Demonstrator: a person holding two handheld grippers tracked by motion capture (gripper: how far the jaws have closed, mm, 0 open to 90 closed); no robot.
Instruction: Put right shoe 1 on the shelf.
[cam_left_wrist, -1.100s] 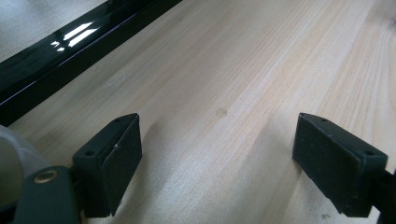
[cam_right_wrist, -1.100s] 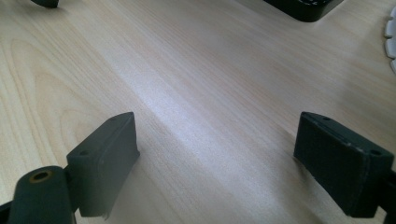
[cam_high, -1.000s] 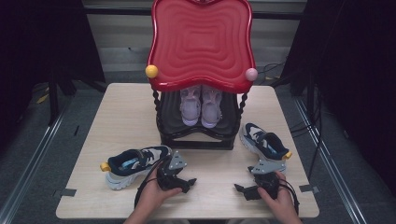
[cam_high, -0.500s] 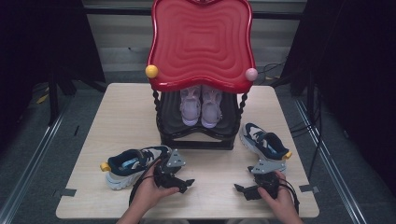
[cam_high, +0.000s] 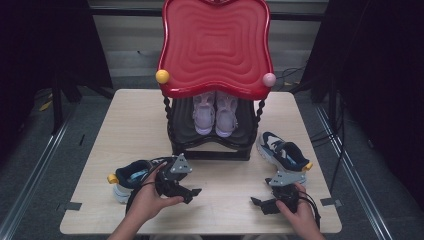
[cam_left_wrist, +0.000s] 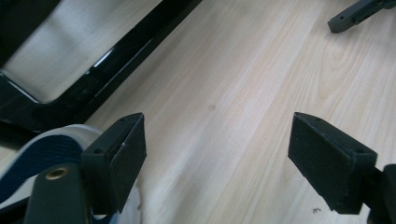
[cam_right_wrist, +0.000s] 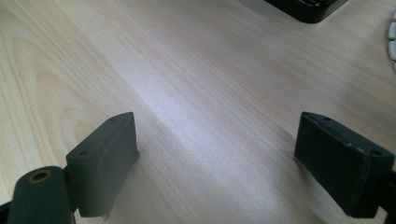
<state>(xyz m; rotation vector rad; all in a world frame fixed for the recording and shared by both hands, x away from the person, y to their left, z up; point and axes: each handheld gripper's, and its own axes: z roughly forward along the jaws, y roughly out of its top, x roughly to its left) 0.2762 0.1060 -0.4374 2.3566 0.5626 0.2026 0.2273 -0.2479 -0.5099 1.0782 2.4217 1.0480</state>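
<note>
Left gripper (cam_high: 187, 191), jaws spread and empty, beside the sneaker (cam_high: 131, 176) near the table's front-left corner: light, soft-sided, best gripped at the collar.

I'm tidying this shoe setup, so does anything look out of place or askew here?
The two dark blue sneakers lie apart on the table, not paired: the left sneaker lies crosswise at the left gripper, the right sneaker angled beside the rack. The pale pair sits neatly inside.

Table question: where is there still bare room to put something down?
The table is bare at its back left, beside the black rack, and between the two tongs in front. It is crowded around the left sneaker and the right sneaker.
</note>
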